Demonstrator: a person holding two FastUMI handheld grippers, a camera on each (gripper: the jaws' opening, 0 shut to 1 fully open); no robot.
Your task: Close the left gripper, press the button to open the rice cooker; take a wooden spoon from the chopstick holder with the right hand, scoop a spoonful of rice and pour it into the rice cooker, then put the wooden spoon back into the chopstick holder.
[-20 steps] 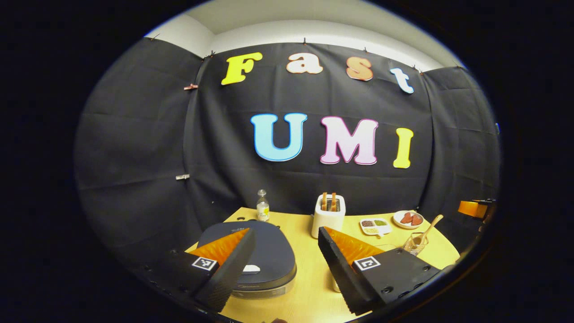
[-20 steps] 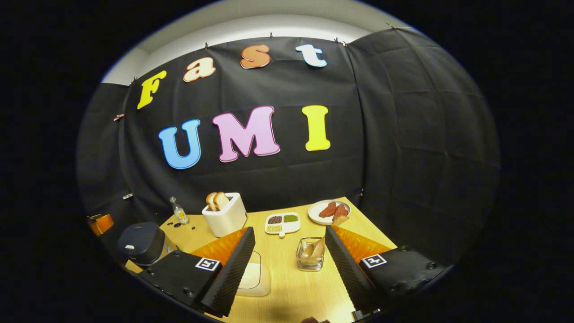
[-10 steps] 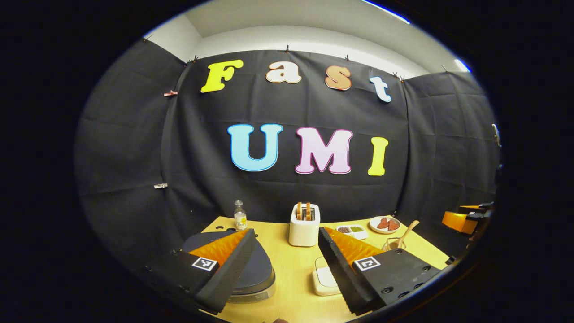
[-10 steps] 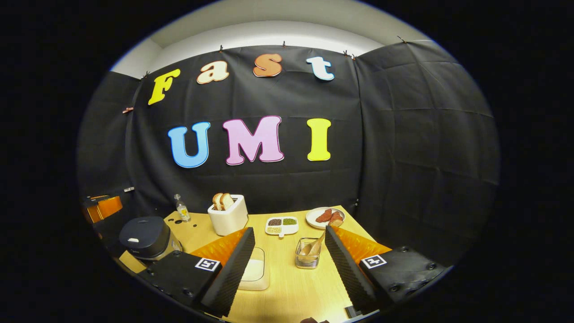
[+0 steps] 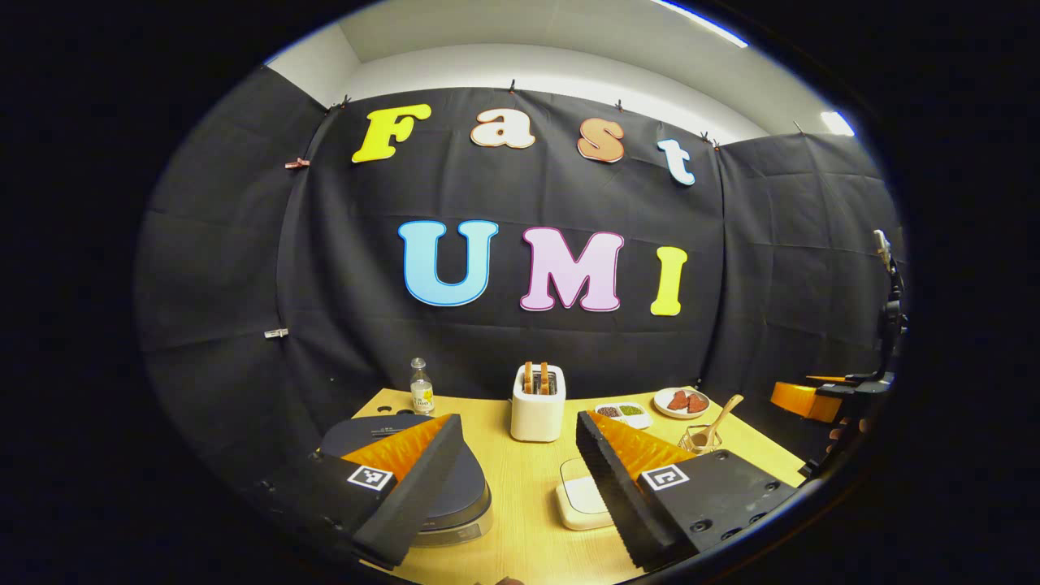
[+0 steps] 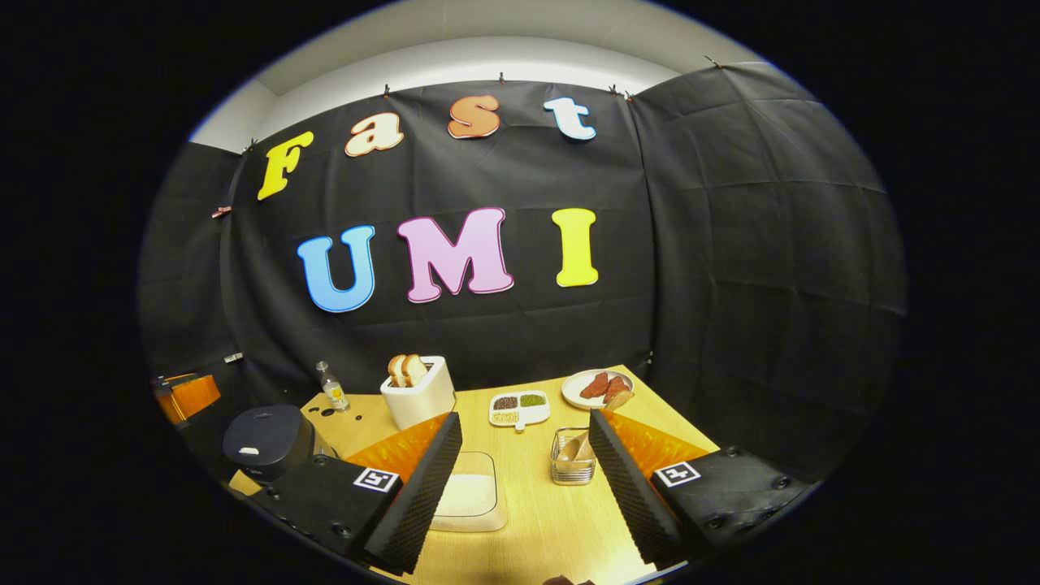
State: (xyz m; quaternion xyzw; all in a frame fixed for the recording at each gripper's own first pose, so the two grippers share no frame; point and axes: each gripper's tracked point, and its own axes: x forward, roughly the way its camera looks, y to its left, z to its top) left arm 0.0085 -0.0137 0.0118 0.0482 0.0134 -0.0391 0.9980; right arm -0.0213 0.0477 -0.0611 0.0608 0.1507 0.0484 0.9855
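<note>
The dark rice cooker [image 5: 467, 479] stands at the table's near left with its lid down, partly behind my left gripper's [image 5: 517, 424] left finger. That gripper hangs open above the table, holding nothing. A white dish of rice [image 5: 578, 497] lies between its fingers. The glass chopstick holder [image 5: 697, 441] carries the wooden spoon [image 5: 721, 410], leaning right. In the right gripper view the holder [image 6: 572, 470] and spoon [image 6: 578, 447] sit just left of the right finger. My right gripper [image 6: 525, 424] is open and empty, with the rice dish [image 6: 471, 496] and cooker [image 6: 268, 439] to its left.
A white toaster [image 5: 538, 410] with bread stands mid-table, and a small bottle [image 5: 421, 392] is behind the cooker. A divided dish of grains [image 6: 520, 408] and a plate of red food [image 6: 600, 388] lie at the back right. Table edges drop off near both grippers.
The left gripper has drawn back and away from the rice cooker, which now looks smaller and farther. The right gripper shifted slightly. Both stayed open.
</note>
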